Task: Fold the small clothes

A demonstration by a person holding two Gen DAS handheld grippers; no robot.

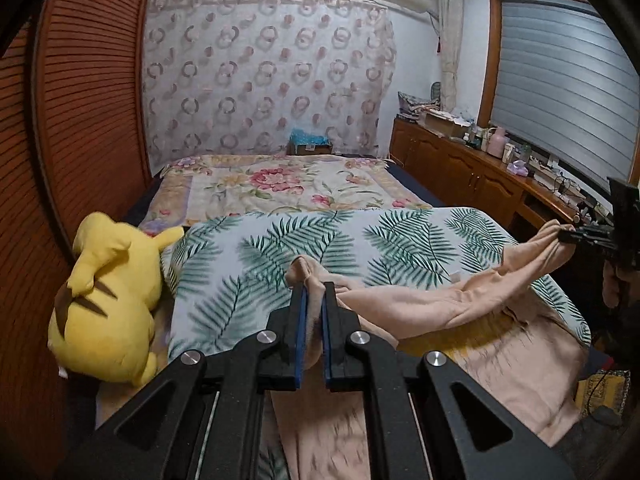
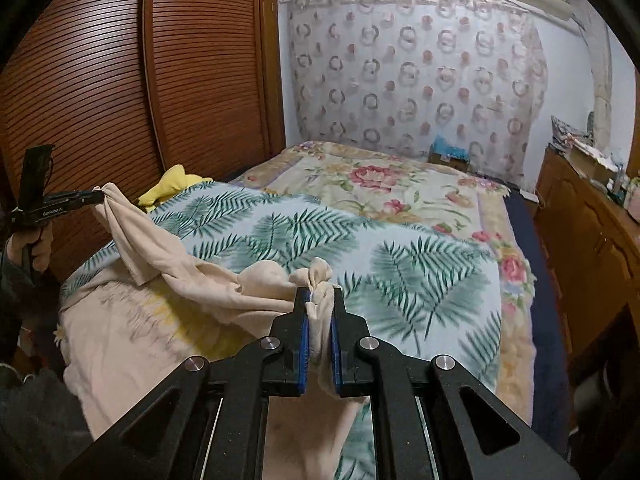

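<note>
A pale peach garment (image 1: 432, 304) hangs stretched between both grippers above the fern-print blanket (image 1: 280, 248). My left gripper (image 1: 314, 286) is shut on one bunched corner of it. In the left wrist view my right gripper (image 1: 568, 236) appears at the far right, pinching the other corner. From the right wrist view, the right gripper (image 2: 320, 292) is shut on its corner of the peach garment (image 2: 168, 264), and the left gripper (image 2: 98, 197) holds the opposite corner at the far left, in a person's hand (image 2: 38, 246). The garment's lower part, with a faint yellow print, drapes over the bed's near edge.
A yellow plush toy (image 1: 108, 300) lies at the bed's left side against the slatted wooden wardrobe (image 1: 80, 120). A floral quilt (image 1: 280, 188) covers the far bed. A wooden cabinet (image 1: 480, 176) with clutter runs along the right wall below the window blind (image 1: 560, 92).
</note>
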